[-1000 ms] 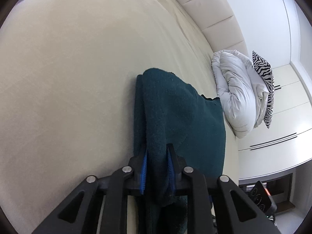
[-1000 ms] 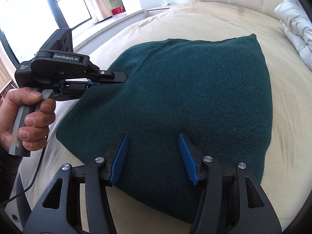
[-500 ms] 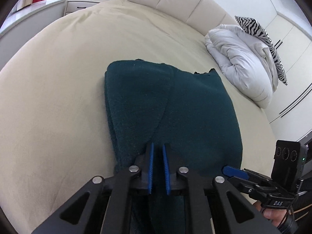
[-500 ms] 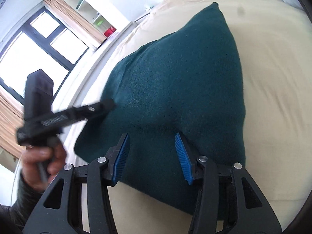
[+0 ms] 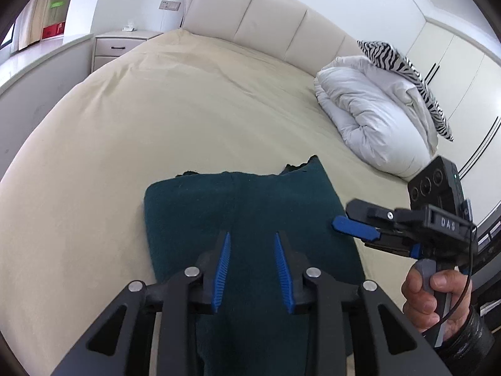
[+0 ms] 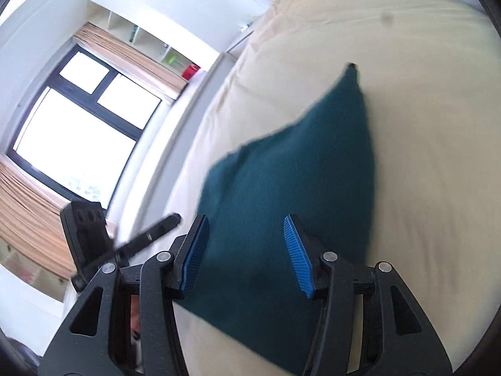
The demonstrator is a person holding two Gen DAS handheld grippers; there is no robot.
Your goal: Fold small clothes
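The folded teal garment (image 5: pixel 244 216) lies flat on the beige bed (image 5: pixel 125 131). Both the left tool (image 5: pixel 250 250) and right tool (image 6: pixel 244 244) hang spread and empty over it. A white duvet (image 5: pixel 372 116) and a zebra pillow (image 5: pixel 407 75) sit well apart by the headboard (image 5: pixel 266 9).

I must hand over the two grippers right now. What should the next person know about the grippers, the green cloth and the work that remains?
Left gripper: open, holding nothing, over the near part of the green cloth.
Right gripper: open, empty, above the cloth's right side.
The cloth lies folded in a thick rectangle on the beige bed, near its front edge.
Done: at least one fold seems laid, with an overlapping edge running down the top.
Left: perhaps one more fold or smoothing; judge after looking.
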